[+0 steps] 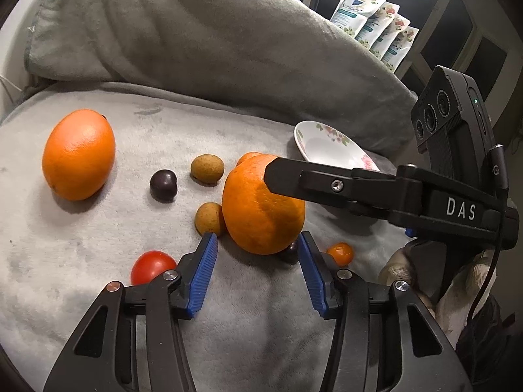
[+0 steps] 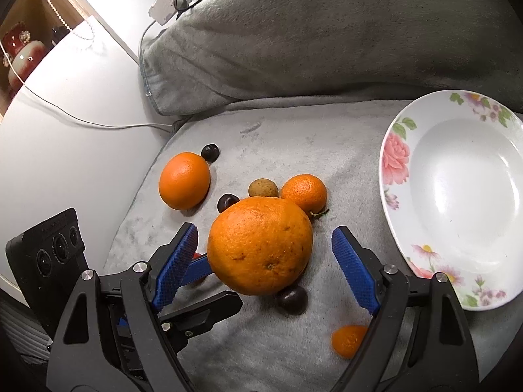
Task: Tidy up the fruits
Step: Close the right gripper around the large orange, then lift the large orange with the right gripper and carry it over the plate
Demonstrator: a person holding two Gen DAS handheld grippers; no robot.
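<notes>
A big orange (image 1: pixel 261 202) (image 2: pixel 260 245) lies on the grey blanket amid smaller fruits. My left gripper (image 1: pixel 256 238) is open, its blue pads flanking the orange's near underside, the left pad clear of the peel. My right gripper (image 2: pixel 261 235) is open too and straddles the same orange, with a gap at each pad. One of its black fingers (image 1: pixel 294 179) crosses the orange's top. Around it lie a second orange (image 1: pixel 78 155) (image 2: pixel 184 180), a mandarin (image 2: pixel 304 192), two brown longans (image 1: pixel 207 169) (image 1: pixel 209 218), dark plums (image 1: pixel 163 185) (image 2: pixel 292 299), a red tomato (image 1: pixel 152 266) and a small orange fruit (image 1: pixel 340 253) (image 2: pixel 348 339).
A white floral plate (image 2: pixel 398 150) (image 1: pixel 313 143) sits at the blanket's right. A grey pillow (image 1: pixel 196 32) (image 2: pixel 327 32) rises behind the fruits. White pouches (image 1: pixel 376 23) stand at the back right. To the left runs a white desk (image 2: pixel 65 98) with a cable.
</notes>
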